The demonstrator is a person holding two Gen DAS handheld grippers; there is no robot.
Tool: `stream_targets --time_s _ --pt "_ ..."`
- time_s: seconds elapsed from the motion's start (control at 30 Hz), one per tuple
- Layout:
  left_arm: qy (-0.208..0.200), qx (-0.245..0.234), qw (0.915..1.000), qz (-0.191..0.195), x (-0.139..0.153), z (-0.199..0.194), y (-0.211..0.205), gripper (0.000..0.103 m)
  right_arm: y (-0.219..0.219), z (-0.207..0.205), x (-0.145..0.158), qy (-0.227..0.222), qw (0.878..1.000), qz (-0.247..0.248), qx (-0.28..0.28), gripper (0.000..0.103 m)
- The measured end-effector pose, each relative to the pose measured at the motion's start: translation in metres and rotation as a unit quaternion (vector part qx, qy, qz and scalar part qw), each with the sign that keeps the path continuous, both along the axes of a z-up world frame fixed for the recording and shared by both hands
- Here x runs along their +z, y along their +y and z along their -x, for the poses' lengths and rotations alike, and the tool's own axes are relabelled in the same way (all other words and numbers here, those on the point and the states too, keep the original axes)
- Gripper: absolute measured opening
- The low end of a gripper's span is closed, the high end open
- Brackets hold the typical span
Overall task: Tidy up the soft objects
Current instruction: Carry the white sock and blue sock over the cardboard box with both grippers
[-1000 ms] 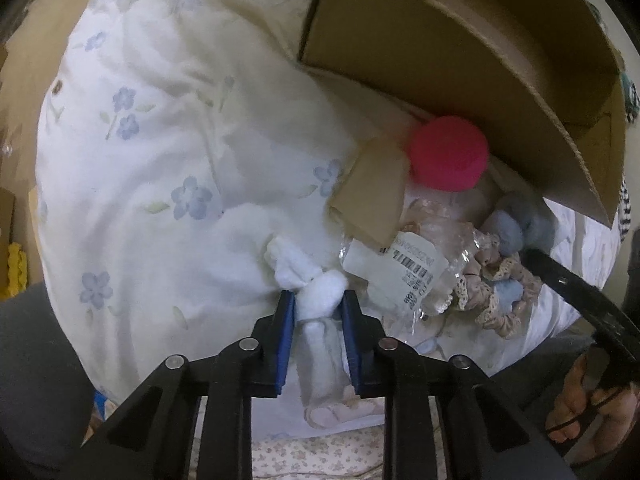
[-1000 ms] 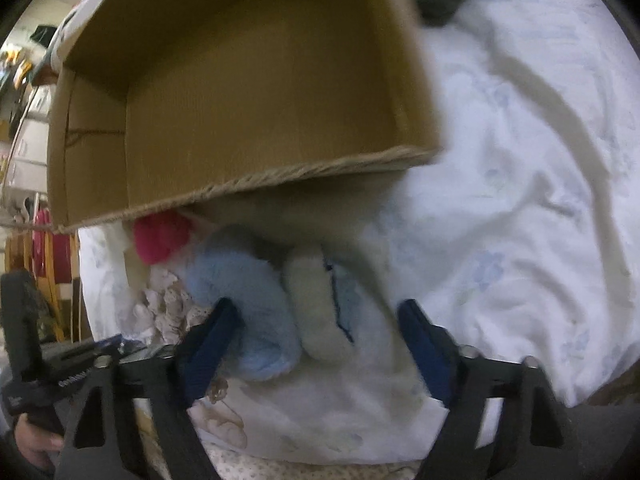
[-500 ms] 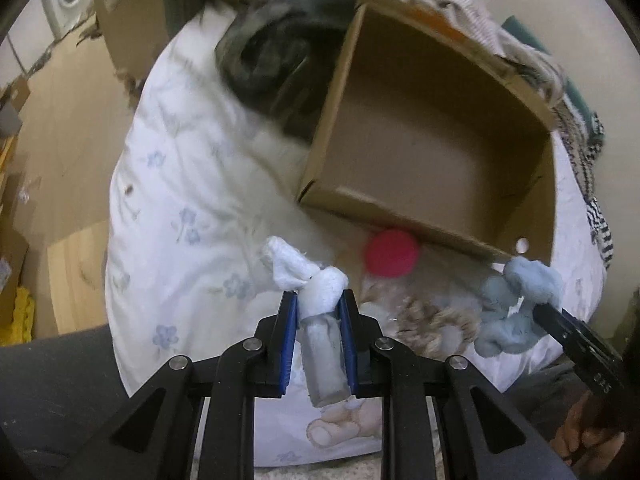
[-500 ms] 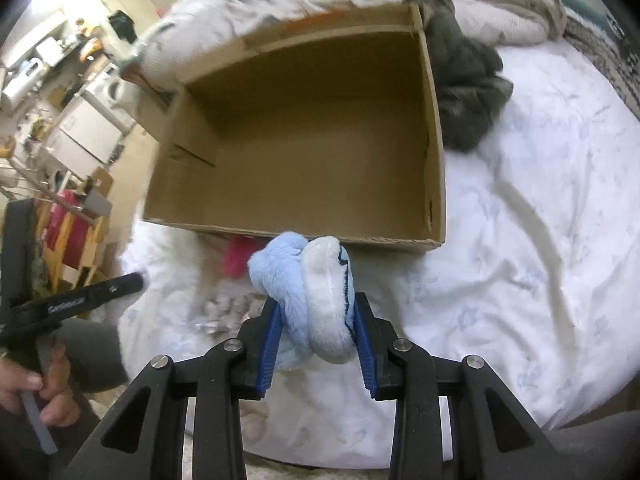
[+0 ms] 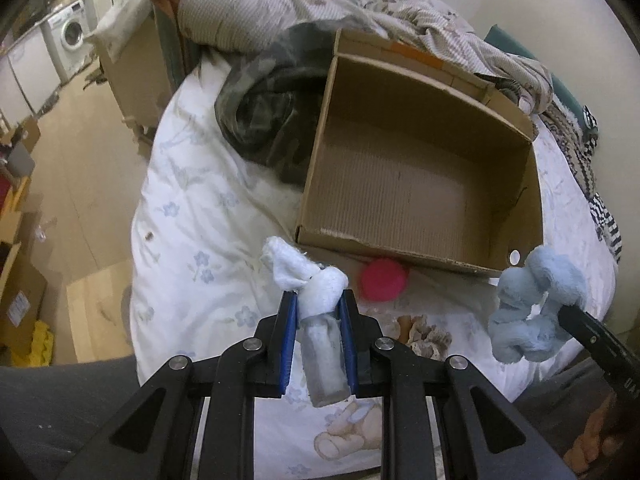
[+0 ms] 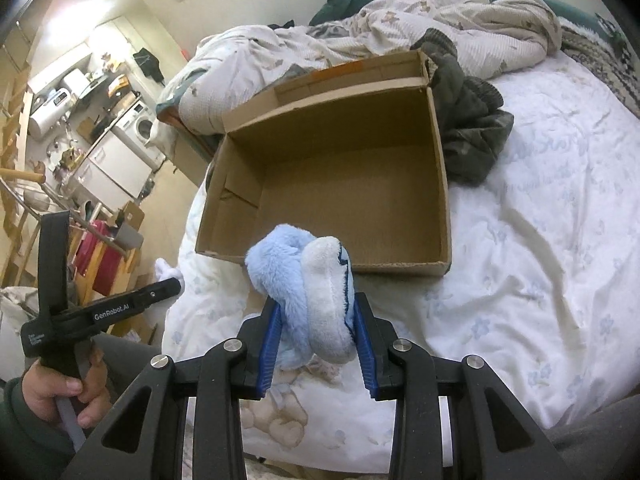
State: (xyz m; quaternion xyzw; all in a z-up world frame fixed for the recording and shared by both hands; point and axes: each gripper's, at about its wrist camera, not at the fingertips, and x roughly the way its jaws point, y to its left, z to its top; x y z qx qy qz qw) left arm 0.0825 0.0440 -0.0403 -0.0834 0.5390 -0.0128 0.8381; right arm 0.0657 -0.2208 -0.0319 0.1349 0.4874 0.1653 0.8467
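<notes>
My left gripper (image 5: 318,300) is shut on a white rolled soft cloth (image 5: 320,284) and holds it above the flowered bed cover (image 5: 192,240). In the right wrist view, my right gripper (image 6: 316,308) is shut on a light blue and white plush toy (image 6: 288,272), lifted just in front of the cardboard box. The same plush (image 5: 532,304) hangs at the right of the left wrist view. The open cardboard box (image 5: 420,184) lies empty on the bed beyond both grippers. A pink ball (image 5: 382,280) rests against its near wall.
Lace scrunchies (image 5: 428,336) lie on the bed near the pink ball. A dark green garment (image 6: 468,120) lies beside the box and a crumpled blanket (image 6: 440,28) behind it. A person's hand (image 6: 60,392) holds the left gripper (image 6: 172,284). The bed edge drops to a wooden floor (image 5: 80,184).
Both grippers have risen off the bed and now show the whole box. The right gripper shut on the blue plush and lifted it. The white cloth came up with the left gripper.
</notes>
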Motion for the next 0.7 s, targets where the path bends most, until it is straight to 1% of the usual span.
stream_targets --time_s 0.13,0.3,0.47,0.53,0.6,0.7 --pt "-0.015 -0.005 0.9999 -0.005 0.012 0.002 0.001 0.019 -0.003 0.001 0.013 -0.005 1.000 -0.013 -0.015 0.036" --pt "-0.044 -0.013 0.9989 -0.007 0.038 -0.006 -0.002 0.019 -0.008 -0.005 0.035 -0.027 0.999 -0.026 -0.024 0.036" --pt "-0.068 -0.032 0.9971 -0.004 0.061 -0.028 -0.015 0.019 -0.017 -0.026 0.048 -0.045 0.998 -0.035 -0.030 0.036" --pt "-0.076 -0.039 0.9963 -0.008 0.066 -0.037 -0.019 0.019 -0.019 -0.039 0.052 -0.048 0.998 -0.036 -0.032 0.036" --pt "-0.081 -0.045 0.9956 -0.014 0.068 -0.052 -0.023 0.019 -0.019 -0.050 0.055 -0.055 0.997 -0.033 -0.032 0.036" --pt "-0.076 -0.045 0.9960 -0.014 0.066 -0.074 -0.026 0.019 -0.018 -0.070 0.056 -0.059 0.997 -0.028 -0.032 0.036"
